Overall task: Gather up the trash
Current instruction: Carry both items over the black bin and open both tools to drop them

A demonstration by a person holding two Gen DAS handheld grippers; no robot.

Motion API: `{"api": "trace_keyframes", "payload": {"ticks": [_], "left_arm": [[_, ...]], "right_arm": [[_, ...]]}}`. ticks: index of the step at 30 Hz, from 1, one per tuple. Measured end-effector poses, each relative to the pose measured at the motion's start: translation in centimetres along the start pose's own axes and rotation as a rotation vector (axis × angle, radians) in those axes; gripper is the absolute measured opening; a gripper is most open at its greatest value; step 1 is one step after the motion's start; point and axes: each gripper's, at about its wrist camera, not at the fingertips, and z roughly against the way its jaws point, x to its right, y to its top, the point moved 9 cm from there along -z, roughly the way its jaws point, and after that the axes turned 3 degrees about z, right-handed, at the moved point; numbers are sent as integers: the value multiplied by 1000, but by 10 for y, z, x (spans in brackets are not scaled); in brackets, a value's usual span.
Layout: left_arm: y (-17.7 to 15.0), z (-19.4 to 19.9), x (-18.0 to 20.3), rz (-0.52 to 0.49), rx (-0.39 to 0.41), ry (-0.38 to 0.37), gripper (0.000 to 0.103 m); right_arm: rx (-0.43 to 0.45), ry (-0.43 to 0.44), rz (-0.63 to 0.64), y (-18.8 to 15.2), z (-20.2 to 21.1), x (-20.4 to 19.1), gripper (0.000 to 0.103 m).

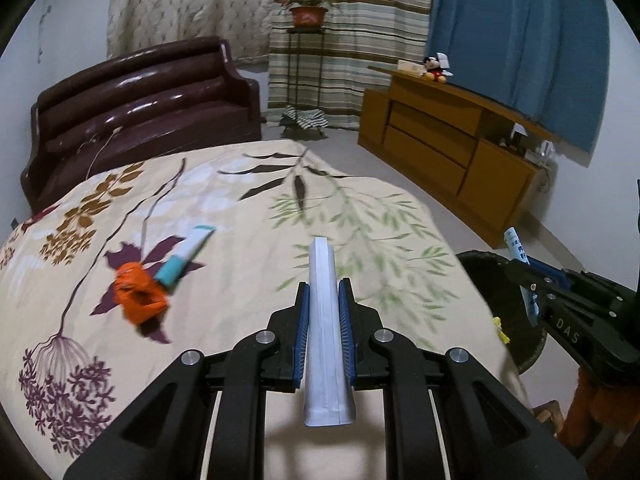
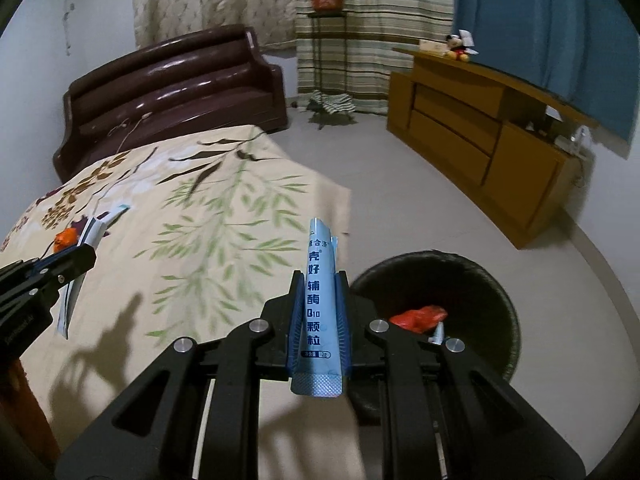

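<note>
Trash sachets (image 1: pixel 326 320) (image 2: pixel 322 304), floral bedspread (image 1: pixel 240 216), bin (image 2: pixel 480 280)

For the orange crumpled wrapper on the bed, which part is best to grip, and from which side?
Judging from its pose, grip the orange wrapper across its raised crumpled middle, coming from above. It lies low on the bedspread, and a teal-and-white packet appears to touch its right side.

A floral cloth (image 1: pixel 248 208) covers the table. Behind it stands a dark sofa (image 1: pixel 144 104), with a potted plant (image 1: pixel 308 10) on a thin stand (image 1: pixel 306 68) before striped curtains (image 1: pixel 352 40). A soft toy (image 1: pixel 435 69) sits on the wooden cabinet (image 1: pixel 448 140)
</note>
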Motion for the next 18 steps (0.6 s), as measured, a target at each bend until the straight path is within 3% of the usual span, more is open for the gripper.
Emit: {"api": "trace_keyframes", "payload": {"ticks": [18], "left_arm": [[9, -38, 124, -152, 19, -80, 16]], "right_arm": [[11, -175, -138, -26, 5, 124, 15]]}}
